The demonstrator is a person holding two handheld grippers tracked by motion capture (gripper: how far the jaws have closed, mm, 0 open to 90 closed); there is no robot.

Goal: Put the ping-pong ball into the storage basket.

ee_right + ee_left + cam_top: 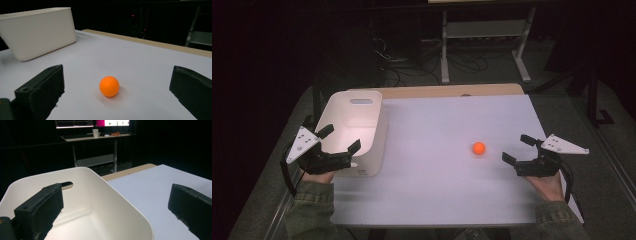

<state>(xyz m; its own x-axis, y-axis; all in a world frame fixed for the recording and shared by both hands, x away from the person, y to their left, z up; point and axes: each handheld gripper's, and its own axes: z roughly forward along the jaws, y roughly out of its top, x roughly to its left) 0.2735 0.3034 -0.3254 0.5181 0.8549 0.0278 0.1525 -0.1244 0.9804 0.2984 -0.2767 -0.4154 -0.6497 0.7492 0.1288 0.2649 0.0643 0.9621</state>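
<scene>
right gripper point(515, 148) sits low at the near right edge of the table point(452, 200), jaws spread wide and empty, aimed at the orange ball point(479, 148) resting just ahead on the bare white top. approach step, by my reading; next it must ease forward to straddle the ball, then close. left gripper point(341, 139), also wide and empty, hovers over the white bin point(367, 102) at far left.

A small round orange ball point(109, 86) rests on the white table surface point(140, 62), ahead of the right gripper point(117, 100) and its wide-apart black jaws; a white plastic bin point(37, 31) stands far left.
</scene>
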